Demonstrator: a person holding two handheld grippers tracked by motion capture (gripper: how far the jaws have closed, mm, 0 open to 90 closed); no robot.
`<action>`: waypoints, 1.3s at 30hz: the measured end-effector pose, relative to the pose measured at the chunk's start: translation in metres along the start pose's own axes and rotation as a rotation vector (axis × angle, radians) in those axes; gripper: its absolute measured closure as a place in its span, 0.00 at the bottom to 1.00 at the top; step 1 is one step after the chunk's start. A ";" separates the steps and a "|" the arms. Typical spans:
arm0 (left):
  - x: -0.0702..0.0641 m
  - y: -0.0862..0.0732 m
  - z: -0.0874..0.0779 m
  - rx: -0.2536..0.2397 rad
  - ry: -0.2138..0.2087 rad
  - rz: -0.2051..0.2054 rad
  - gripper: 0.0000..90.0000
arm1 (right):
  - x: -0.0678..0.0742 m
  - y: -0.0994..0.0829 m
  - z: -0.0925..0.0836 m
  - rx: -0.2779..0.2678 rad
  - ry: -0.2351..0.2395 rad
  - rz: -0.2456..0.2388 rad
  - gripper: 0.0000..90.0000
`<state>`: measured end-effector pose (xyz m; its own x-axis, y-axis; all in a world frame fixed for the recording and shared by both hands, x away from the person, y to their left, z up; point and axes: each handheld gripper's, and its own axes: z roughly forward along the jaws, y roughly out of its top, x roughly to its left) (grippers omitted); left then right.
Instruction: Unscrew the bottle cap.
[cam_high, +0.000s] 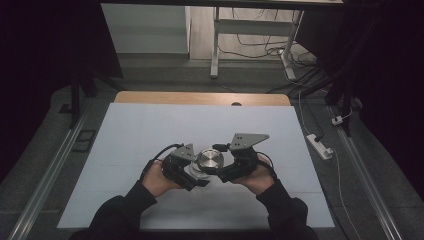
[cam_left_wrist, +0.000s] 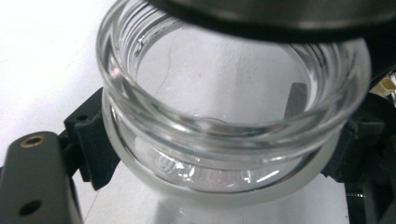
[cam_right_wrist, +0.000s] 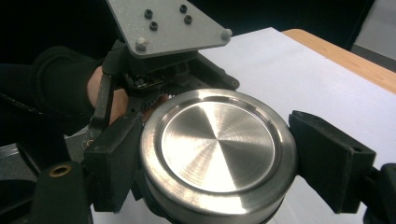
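A clear glass jar (cam_left_wrist: 140, 109) (cam_high: 196, 173) with a threaded neck is held just above the table, and my left gripper (cam_left_wrist: 219, 144) (cam_high: 194, 176) is shut on it below the rim. A round brushed-steel lid (cam_right_wrist: 217, 140) (cam_high: 209, 160) sits between the black pads of my right gripper (cam_right_wrist: 219, 158) (cam_high: 215, 164), which is shut on its rim. The lid (cam_left_wrist: 280, 11) hangs over the jar's mouth; I cannot tell whether it touches the threads. The left gripper's grey plate (cam_right_wrist: 168, 28) stands right behind the lid.
A white sheet (cam_high: 150, 135) covers the table, with a wooden edge (cam_high: 200, 98) at the far side. A power strip (cam_high: 320, 146) and cables lie on the floor to the right. Desk legs (cam_high: 215, 50) stand beyond the table.
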<state>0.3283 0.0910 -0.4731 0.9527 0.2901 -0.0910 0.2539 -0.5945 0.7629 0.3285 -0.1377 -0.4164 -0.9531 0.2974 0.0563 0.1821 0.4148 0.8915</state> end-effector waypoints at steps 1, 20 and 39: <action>0.000 0.000 0.000 0.000 0.003 0.000 0.17 | 0.000 0.000 -0.001 -0.002 -0.006 0.003 0.23; 0.008 -0.007 -0.007 -0.009 0.059 -0.042 0.17 | -0.004 -0.003 -0.012 -0.020 -0.057 0.022 0.23; 0.019 -0.013 -0.016 -0.023 0.132 -0.086 0.17 | 0.006 -0.009 -0.016 -0.018 -0.065 0.009 0.23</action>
<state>0.3403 0.1164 -0.4741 0.8969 0.4362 -0.0725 0.3279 -0.5464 0.7707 0.3171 -0.1536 -0.4172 -0.9337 0.3563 0.0359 0.1858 0.3964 0.8991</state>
